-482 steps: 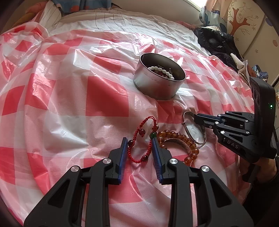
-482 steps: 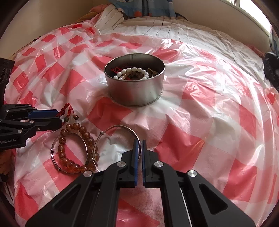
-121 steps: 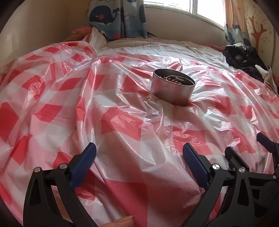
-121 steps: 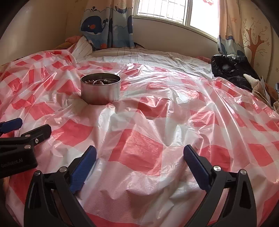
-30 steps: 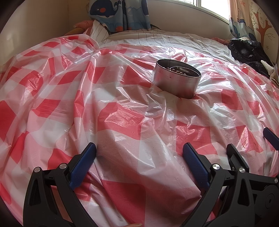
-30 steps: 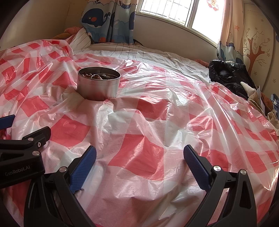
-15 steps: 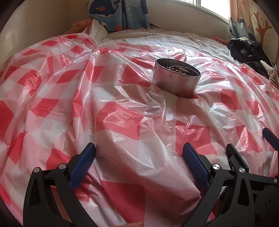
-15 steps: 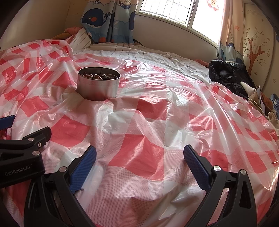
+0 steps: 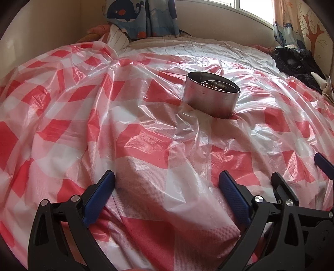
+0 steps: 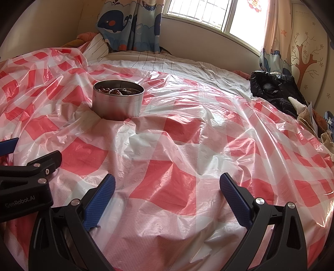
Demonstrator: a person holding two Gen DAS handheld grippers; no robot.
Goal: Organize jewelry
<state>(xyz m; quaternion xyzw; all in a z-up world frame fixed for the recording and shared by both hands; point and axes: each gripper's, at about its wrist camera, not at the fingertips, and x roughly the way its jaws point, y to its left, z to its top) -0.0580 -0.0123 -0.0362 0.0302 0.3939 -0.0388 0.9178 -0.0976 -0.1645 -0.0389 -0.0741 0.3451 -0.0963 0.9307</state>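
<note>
A round metal tin point(image 9: 210, 98) point(image 10: 118, 100) stands on the red-and-white checked plastic sheet point(image 9: 146, 146) point(image 10: 187, 146) that covers the bed. Brown beads and a thin bangle show inside it. No loose jewelry lies on the sheet in either view. My left gripper point(image 9: 167, 187) is open and empty, low over the near part of the sheet, well short of the tin. My right gripper point(image 10: 167, 187) is open and empty too, to the right of the left one, whose black fingers point(image 10: 41, 162) show at the left edge.
A dark heap of clothes point(image 10: 273, 89) lies at the bed's far right. Whale-print curtains point(image 10: 129, 25) and a window point(image 10: 200, 12) stand behind the bed. Striped bedding point(image 9: 187, 45) shows beyond the sheet's far edge.
Since 16 s ago the bracelets and bangles have left the sheet and both grippers have opened and pulled back. In the last second almost nothing moves.
</note>
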